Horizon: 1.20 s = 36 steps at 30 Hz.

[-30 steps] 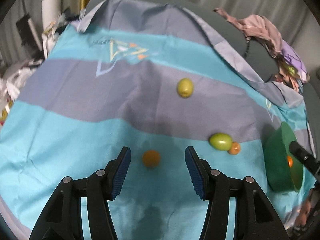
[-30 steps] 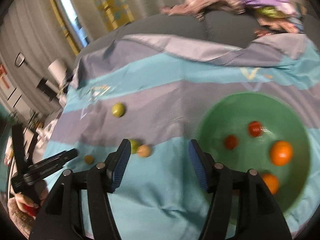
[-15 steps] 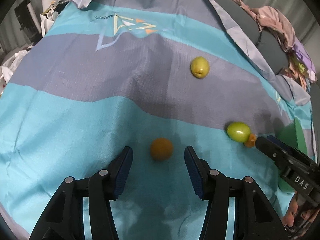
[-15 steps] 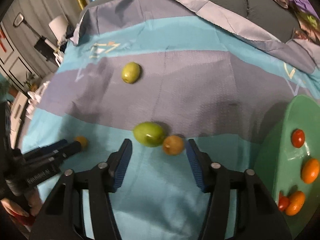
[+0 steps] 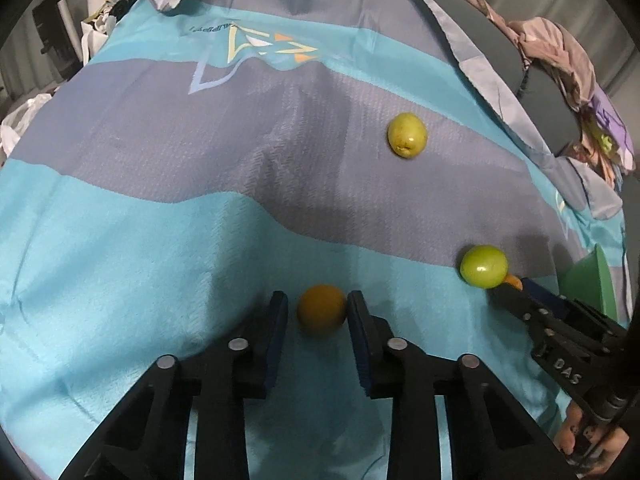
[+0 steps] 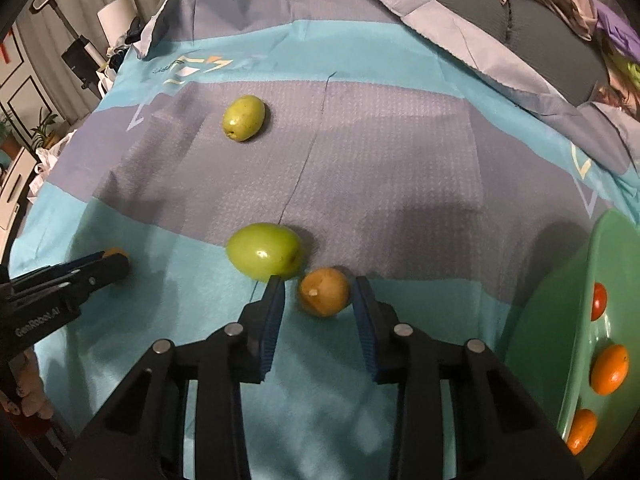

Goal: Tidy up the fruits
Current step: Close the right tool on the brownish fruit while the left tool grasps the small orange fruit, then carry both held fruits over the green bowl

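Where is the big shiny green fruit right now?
In the right wrist view the shiny green fruit lies on the blue cloth, left of centre, beside the brownish fruit between the right tongs.

grey curtain (image 5: 24, 40) | dim light | clothes heap (image 5: 560, 52)

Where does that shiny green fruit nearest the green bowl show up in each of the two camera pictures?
Left wrist view: the shiny green fruit sits at the right edge, just above the right gripper's tip.
Right wrist view: the same fruit lies centre-left, touching the near finger.
Shared landmark: the duller green fruit farther back on the grey stripe.
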Motion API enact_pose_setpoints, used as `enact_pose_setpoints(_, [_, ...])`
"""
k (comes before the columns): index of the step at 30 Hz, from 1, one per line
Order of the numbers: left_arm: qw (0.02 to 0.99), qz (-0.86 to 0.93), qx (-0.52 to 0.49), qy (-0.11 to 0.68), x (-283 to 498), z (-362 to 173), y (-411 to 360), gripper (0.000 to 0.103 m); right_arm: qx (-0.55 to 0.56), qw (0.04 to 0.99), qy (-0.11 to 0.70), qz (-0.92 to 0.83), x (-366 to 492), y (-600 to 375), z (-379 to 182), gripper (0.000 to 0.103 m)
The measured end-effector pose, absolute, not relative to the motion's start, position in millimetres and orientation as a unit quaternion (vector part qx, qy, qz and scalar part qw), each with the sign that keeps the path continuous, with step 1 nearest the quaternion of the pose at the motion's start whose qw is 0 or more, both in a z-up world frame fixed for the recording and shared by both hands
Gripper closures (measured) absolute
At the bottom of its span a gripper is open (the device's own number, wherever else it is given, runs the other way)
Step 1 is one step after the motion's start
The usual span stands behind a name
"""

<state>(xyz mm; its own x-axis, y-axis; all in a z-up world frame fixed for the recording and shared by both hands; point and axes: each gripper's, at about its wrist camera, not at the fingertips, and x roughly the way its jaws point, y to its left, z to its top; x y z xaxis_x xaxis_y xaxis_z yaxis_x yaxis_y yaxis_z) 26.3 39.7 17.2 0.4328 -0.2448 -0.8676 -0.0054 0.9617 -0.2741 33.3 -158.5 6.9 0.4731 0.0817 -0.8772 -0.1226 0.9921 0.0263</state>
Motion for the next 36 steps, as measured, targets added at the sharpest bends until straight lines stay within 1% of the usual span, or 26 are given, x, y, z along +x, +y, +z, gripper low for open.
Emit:
enact_pose_setpoints(2, [0.836, -0.076, -0.123, 0.529, 26.6, 16.3, 38.5, 0.077, -0.021, 0.854, 0.517, 0.057, 35.3, -158.1, 0.3, 0.074])
enact_pose_setpoints(6, [0.839, -0.073, -0.114, 0.527, 27.9, 15.3, 35.1, 0.077, -0.031, 0.859, 0.509, 0.055, 35.4, -156.1, -0.4, 0.074])
enact_pose_setpoints(11, [0.845, -0.078, -0.109, 0.518, 25.9, 21.6, 30.3, 0.077, -0.018, 0.860, 0.506, 0.058, 34.4, -159.5, 1.3, 0.074])
enact_pose_setpoints(21, [0.862, -0.098, -0.092, 0.489, 14.4, 40.8, 16.7, 0.077, 0.024, 0.879, 0.471, 0.069, 2.9, -173.2, 39.2, 0.074])
enact_pose_setpoints(26, [0.868, -0.116, -0.086, 0.476, 6.5, 49.4, 5.5, 0.077, 0.055, 0.884, 0.458, 0.075, -22.7, -178.4, 45.3, 0.074])
enact_pose_setpoints(36, [0.884, -0.161, -0.057, 0.435, -16.9, 80.6, -33.7, 0.077, 0.079, 0.908, 0.405, 0.073, -46.2, -203.2, 75.3, 0.074])
